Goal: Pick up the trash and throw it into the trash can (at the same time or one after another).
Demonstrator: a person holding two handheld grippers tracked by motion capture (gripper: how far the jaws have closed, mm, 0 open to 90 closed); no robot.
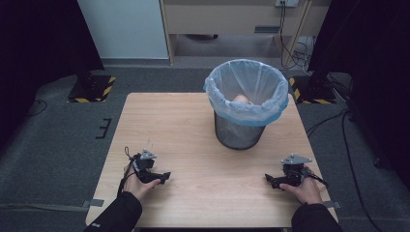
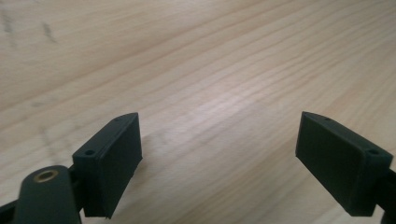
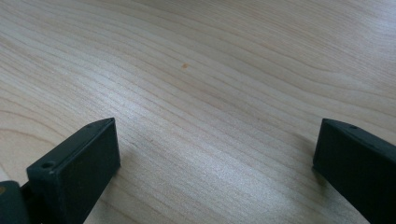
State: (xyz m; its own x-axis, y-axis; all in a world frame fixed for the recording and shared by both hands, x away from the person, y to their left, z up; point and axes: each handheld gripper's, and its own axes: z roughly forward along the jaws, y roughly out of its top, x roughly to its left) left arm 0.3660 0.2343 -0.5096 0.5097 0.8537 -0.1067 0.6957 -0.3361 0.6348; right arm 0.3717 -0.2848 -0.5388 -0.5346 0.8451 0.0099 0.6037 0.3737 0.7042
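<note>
A light wooden table (image 1: 193, 140) stands on grey carpet in a dim room, seen from above. On its far half, a little right of centre, sits a dark mesh wastebasket (image 1: 239, 130) lined with a pale blue plastic bag (image 1: 245, 87) whose edge folds over the rim. Inside the bag, something pale and rounded (image 1: 240, 99) shows near the bottom; what it is cannot be told.

Near the front edge, a person's two hands rest on the tabletop, each holding a black gripper. The left gripper (image 1: 162, 177) lies at the front left, pointing toward the middle of the table. The right gripper (image 1: 270, 180) lies at the front right, pointing back toward the left one. Both are well apart from the wastebasket and from each other.

In each gripper view the two black jaws stand spread wide with bare wood grain between them, holding nothing.

No readable writing appears anywhere.
</note>
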